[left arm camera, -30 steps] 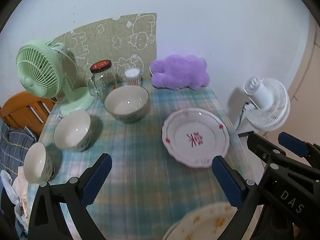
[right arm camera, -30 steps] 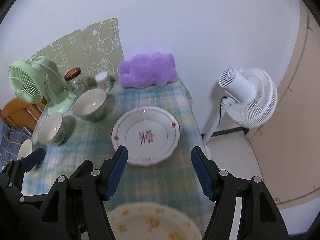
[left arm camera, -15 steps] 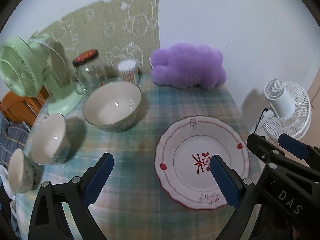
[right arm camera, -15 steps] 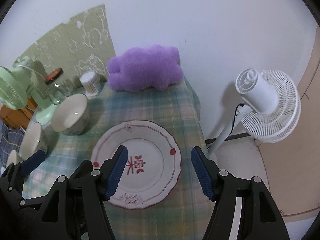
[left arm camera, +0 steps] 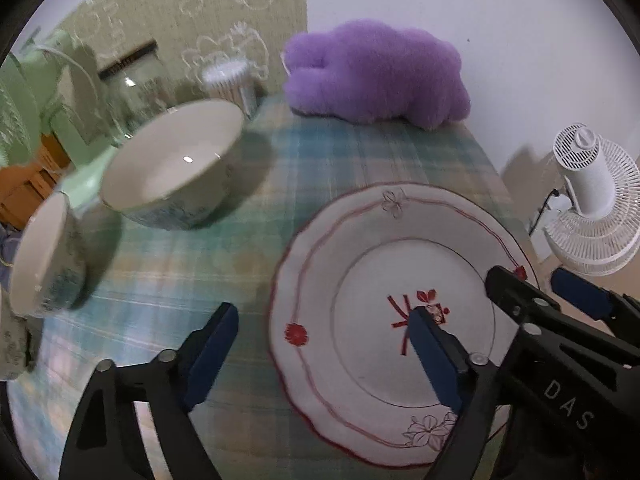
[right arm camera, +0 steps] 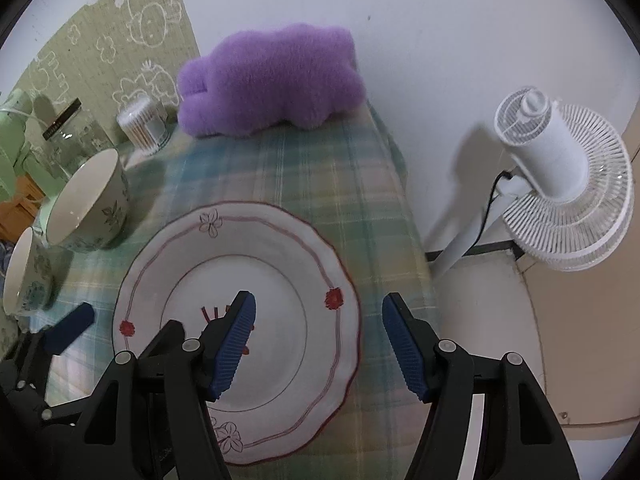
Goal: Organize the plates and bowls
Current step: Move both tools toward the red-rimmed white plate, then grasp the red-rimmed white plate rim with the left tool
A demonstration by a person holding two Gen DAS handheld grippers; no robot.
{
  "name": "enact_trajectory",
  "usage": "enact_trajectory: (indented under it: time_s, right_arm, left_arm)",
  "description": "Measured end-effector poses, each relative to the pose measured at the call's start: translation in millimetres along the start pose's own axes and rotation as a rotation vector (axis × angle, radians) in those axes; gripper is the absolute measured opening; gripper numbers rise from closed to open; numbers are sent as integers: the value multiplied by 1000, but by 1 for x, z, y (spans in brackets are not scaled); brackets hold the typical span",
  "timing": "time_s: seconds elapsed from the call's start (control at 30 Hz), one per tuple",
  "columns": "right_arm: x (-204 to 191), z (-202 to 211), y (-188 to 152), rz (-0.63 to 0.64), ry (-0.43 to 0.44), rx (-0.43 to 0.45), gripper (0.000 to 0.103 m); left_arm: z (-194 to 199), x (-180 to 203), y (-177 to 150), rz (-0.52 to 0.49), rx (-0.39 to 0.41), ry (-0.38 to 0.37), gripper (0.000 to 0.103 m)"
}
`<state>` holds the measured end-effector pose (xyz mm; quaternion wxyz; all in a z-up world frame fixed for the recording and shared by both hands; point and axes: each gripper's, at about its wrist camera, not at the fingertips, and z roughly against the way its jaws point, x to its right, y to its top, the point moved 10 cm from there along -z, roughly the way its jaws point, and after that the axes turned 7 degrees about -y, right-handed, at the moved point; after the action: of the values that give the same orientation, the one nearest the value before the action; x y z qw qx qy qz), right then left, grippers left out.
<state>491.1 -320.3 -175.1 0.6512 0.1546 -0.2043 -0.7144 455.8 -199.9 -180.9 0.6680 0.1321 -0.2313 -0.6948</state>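
Observation:
A white plate (left arm camera: pixel 360 272) with red trim and a red character lies flat on the plaid tablecloth. My left gripper (left arm camera: pixel 320 318) hovers low over the plate's left rim. One finger is over the cloth and the other over the plate's middle. Its jaws are closing, with only the rim below them and no pad pressing on it. My right gripper (right arm camera: pixel 320 304) stands open astride the right rim of the plate (right arm camera: pixel 280 256). A large bowl (left arm camera: pixel 172 168) and a smaller bowl (left arm camera: pixel 44 256) stand upright to the left.
A purple plush (left arm camera: pixel 376 76) lies at the back of the table. A glass jar (left arm camera: pixel 132 92), a swab container (left arm camera: pixel 232 84) and a green fan (left arm camera: pixel 20 104) crowd the back left. A white floor fan (right arm camera: pixel 560 184) stands beyond the table's right edge.
Both grippers have come forward and down onto the red-trimmed plate, which now fills both views. The yellow-flowered plate at the near edge has left view. The left jaws have narrowed.

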Motion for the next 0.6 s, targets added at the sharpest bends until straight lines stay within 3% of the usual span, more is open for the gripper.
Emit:
enact_trajectory:
  time_s: [0.2,0.43,0.6]
  right_arm:
    - [-5,-14,-6,6,21,-39,61]
    - [-8,-17,-5,10,-13,-49,60]
    - [-12,-13,-8,-7,23,-74,60]
  left_arm:
    - [-12,3,-6,0,-36,-29,74]
    - [-12,3,-4,-11,-32,-29,72]
    - [-6,-7,-7,7,-45,-29,72]
